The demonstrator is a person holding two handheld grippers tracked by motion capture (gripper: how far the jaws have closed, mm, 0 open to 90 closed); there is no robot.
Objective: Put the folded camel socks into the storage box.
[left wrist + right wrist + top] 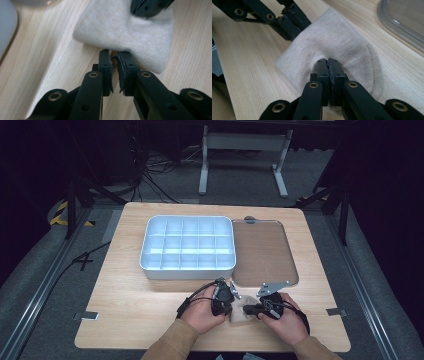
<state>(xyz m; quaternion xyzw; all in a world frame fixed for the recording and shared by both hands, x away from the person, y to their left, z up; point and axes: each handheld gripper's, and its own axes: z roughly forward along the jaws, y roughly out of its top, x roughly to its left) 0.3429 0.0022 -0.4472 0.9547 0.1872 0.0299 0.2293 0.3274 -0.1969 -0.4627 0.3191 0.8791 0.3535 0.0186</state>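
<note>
Grey compartment tray (188,269), no contents.

**Two grippers meeting over a cloth at the near table edge**

Left gripper (231,295) and right gripper (251,308) are resting on a small beige fabric piece (242,315), jaws looking closed. Beyond them, a white compartmented plastic tray (187,270) is sitting beside a clear flat lid (264,252) on the light wooden table (130,300).
</note>
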